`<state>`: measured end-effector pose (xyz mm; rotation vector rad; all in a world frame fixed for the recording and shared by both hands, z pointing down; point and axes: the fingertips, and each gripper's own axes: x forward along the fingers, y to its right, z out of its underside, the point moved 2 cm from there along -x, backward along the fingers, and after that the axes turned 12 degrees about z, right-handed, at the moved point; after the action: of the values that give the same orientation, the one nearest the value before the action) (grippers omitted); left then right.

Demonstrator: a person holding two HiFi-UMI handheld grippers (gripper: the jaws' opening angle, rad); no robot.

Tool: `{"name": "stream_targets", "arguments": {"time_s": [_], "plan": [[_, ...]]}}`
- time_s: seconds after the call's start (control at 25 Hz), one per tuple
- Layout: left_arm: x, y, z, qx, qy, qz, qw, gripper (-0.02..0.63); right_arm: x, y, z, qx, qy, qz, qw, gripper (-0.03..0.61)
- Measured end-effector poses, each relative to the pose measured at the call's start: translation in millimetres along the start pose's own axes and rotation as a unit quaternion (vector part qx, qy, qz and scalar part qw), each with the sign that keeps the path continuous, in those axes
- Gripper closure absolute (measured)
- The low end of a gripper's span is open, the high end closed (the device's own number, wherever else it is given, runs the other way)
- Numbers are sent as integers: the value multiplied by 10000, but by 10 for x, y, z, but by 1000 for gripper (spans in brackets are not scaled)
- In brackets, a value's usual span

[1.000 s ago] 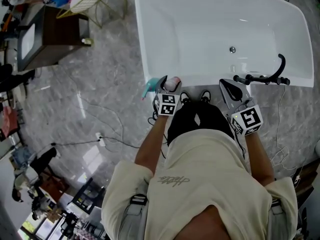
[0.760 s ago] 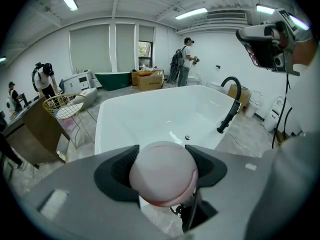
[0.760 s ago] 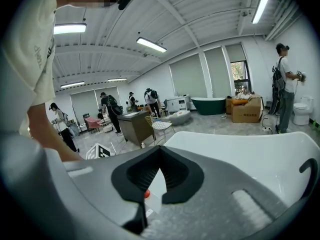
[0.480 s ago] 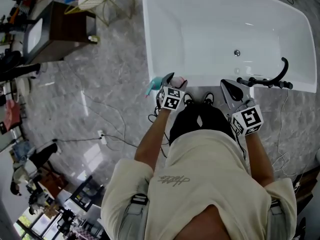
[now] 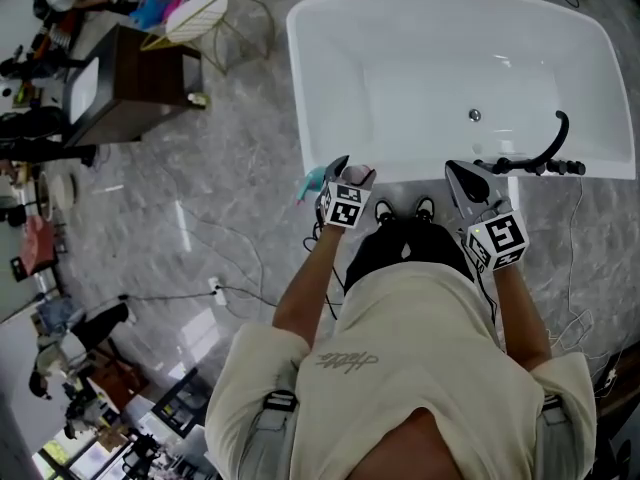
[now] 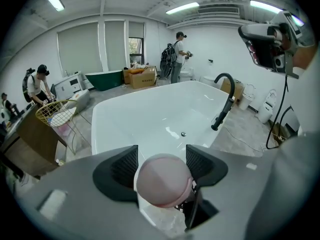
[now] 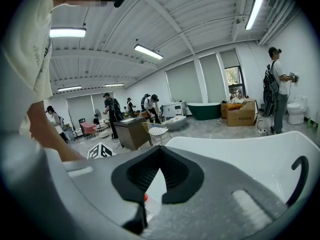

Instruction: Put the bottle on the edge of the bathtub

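Note:
A white bottle with a rounded pink cap (image 6: 162,179) stands upright between the jaws of my left gripper (image 6: 161,161), right over the near rim of the white bathtub (image 6: 115,109). The jaws are opening, and both black pads still lie against the cap's sides. From the head view, the left gripper (image 5: 345,175) and the bottle's cap (image 5: 358,175) are at the tub's near edge (image 5: 410,176), towards its left corner. My right gripper (image 5: 462,178) hovers at the same rim further right, beside the black faucet (image 5: 545,158). Its jaws (image 7: 160,171) are shut and empty.
A teal object (image 5: 312,181) lies just left of the left gripper. The curved black faucet (image 6: 222,101) rises from the tub's right side. Cables (image 5: 230,238) trail over the marble floor. A dark side table (image 5: 130,93) and a wire chair (image 5: 215,13) stand at the far left.
The head view has shifted a little. Both grippers keep their places at the tub's near rim, and the bottle stays between the left jaws.

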<state>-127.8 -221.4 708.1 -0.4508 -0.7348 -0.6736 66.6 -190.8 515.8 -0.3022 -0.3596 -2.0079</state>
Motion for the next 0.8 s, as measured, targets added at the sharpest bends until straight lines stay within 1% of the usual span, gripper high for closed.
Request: {"name": "stream_targets", "arguments": {"time_s": [0.12,0.2,0.32,0.44,0.56,0.68,0.8], "plan": [[-136,-11,-117,14,161,-51,9999,293,-29,25,0,23,58,58,10000,577],[-283,8,-236,-63,379,-67,9992,298,-55,43,-7,31,115,98,9999,577],[-568,57,-502,-398,937,-23,9948,305,-97,74,-33,16,213,139,9997,577],[-880,122,-798,-684,1547,37,9856,323,-134,95,-71,-38,291,155,9994,577],[-1187,228,-1054,-804,1966,157,9771,367,-196,105,-167,-117,441,192,9988,577],[-1464,366,-1289,-873,2334,322,9679,444,-286,131,-299,-198,608,249,9976,577],[-1704,481,-1547,-797,2665,400,9597,511,-352,174,-458,-277,773,297,9962,577]]}}
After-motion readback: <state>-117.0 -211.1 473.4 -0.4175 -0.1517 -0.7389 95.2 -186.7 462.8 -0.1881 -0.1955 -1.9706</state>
